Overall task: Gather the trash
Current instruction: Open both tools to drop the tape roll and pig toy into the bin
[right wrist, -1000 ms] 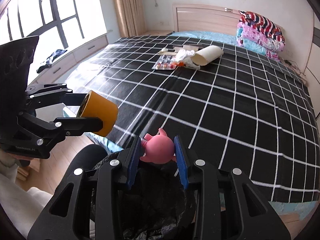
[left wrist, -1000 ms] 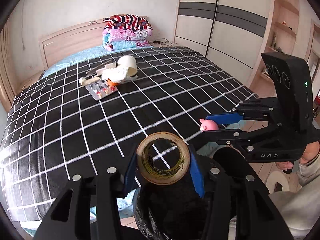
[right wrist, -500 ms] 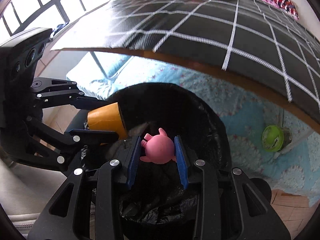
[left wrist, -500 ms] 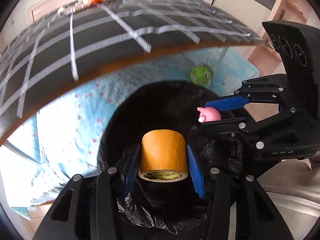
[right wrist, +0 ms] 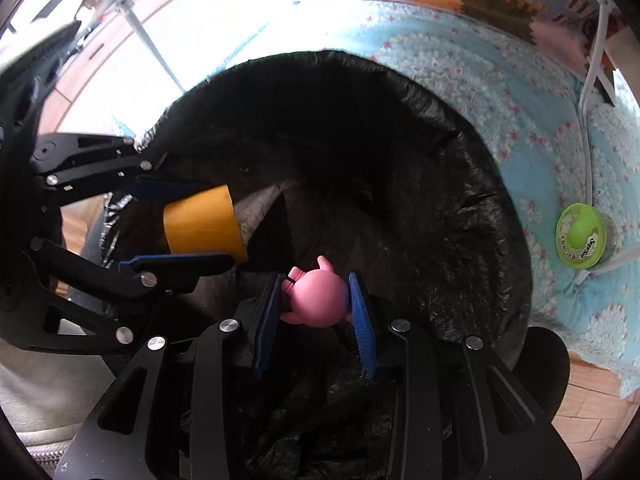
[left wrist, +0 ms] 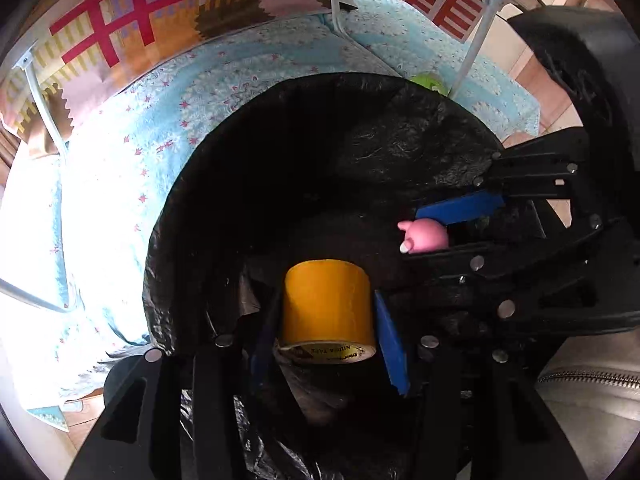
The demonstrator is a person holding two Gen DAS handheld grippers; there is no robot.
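Observation:
A bin lined with a black trash bag [left wrist: 320, 128] [right wrist: 460, 160] stands open below both grippers. My left gripper [left wrist: 326, 308] is shut on a yellow tape roll [left wrist: 326, 304] and holds it over the bag's mouth; the roll also shows in the right wrist view [right wrist: 200, 226]. My right gripper [right wrist: 316, 296] is shut on a pink pig toy [right wrist: 318, 300] and holds it over the bag beside the left gripper; the toy also shows in the left wrist view [left wrist: 426, 236].
The bin stands on a light blue patterned rug [left wrist: 224, 76] [right wrist: 500, 64]. A green round container [right wrist: 582, 236] lies on the rug to the right of the bin. White metal legs [right wrist: 152, 44] and coloured foam mats [left wrist: 120, 20] lie beyond.
Both grippers tipped down from the bed and moved lower over the bag's mouth. Each still holds its object.

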